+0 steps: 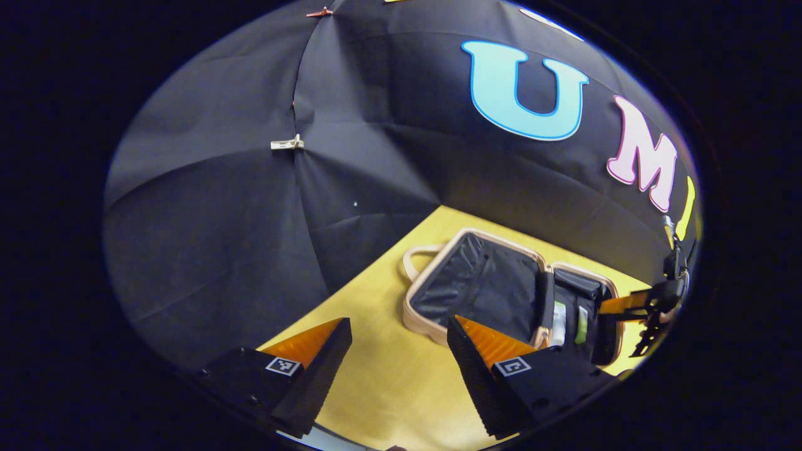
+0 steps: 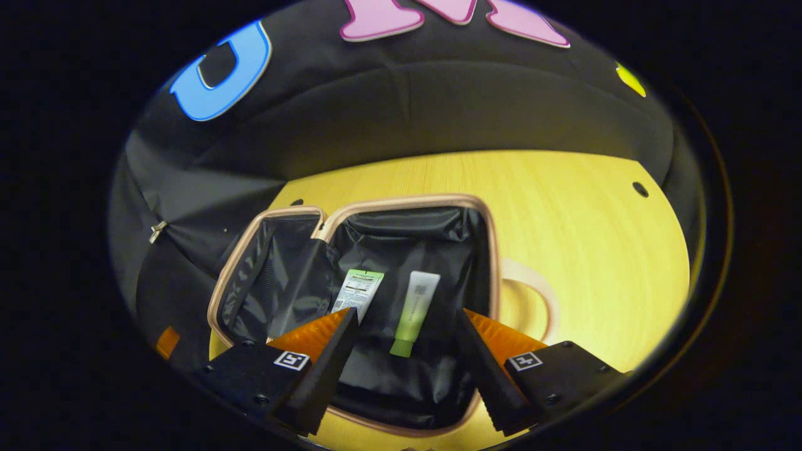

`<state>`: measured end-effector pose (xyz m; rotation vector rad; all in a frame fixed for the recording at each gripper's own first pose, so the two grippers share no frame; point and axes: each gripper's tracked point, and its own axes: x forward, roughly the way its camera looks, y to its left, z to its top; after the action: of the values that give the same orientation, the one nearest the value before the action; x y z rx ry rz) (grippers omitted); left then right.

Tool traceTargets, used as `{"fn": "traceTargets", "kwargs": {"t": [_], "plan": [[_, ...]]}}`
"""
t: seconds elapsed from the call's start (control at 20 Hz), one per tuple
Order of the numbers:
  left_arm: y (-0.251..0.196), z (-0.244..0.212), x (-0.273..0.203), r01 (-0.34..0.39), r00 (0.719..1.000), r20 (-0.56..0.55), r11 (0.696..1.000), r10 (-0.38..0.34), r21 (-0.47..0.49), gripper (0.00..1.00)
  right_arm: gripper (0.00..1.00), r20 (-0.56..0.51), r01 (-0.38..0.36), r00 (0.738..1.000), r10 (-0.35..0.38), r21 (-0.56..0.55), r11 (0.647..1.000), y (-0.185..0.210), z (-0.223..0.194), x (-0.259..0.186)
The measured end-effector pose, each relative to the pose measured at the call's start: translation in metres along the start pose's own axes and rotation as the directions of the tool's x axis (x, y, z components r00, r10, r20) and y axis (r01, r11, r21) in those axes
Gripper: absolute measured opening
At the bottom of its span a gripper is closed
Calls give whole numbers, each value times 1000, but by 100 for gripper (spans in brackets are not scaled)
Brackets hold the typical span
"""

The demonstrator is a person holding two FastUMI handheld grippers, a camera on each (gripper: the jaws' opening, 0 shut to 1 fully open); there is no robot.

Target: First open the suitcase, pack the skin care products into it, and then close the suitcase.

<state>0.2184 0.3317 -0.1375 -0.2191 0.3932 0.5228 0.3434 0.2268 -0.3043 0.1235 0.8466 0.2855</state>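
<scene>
— Bench (image 2: 583, 225) first: what is it carrying?

— Wood-coloured and pale, it is running back to the black cloth wall (image 1: 219, 219), where two small clips (image 1: 287, 143) are sitting on a seam. In the right gripper view a small dark hole (image 2: 640, 188) is showing in its top, far to the right.

— And the suitcase?

— Suitcase (image 2: 351, 216) is lying open and flat on the bench, both halves spread side by side and lined in black. Its rim is a light pinkish tan. In the right gripper view a pale looped handle (image 2: 532, 282) is lying on the bench against the right half.

— Where are the skin care products sitting?

— Two are lying inside the right half as that view shows it: a flat pack with a green top edge (image 2: 357, 291), and just beside it a tube (image 2: 415, 313), clear at the upper end and green toward the cap. They are looking close but I cannot tell whether they are touching.

— What is the right tool doing?

— Right tool (image 2: 407, 363) is hovering over the near edge of that half, its fingers standing wide apart and gripping nothing. In the left gripper view it is showing at the far right edge (image 1: 633, 310), beside the suitcase.

— And the left tool?

— Left tool (image 1: 398, 369) is hanging above bare bench in front of the suitcase, fingers likewise spread wide, nothing between them.
</scene>
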Motion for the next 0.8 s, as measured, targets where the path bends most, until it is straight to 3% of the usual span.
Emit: {"fn": "traceTargets", "kwargs": {"t": [0.15, 0.35, 0.65, 0.8], "plan": [[7, 26, 55, 25, 999, 22, 999, -24, -28, 96, 98, 139, -44, 989, 46, -20, 999, -8, 21, -53], [13, 39, 134, 84, 996, -11, 991, -86, -108, 96, 97, 239, 16, 971, 14, -123, 992, -46, 15, -99], [20, 29, 211, 110, 974, -144, 924, -173, -367, 96, 98, 253, 112, 965, -65, -176, 978, -83, -46, -141], [5, 16, 230, 144, 950, -187, 879, -252, -454, 94, 98, 164, 90, 984, -66, -147, 985, -79, -101, -147]]}}
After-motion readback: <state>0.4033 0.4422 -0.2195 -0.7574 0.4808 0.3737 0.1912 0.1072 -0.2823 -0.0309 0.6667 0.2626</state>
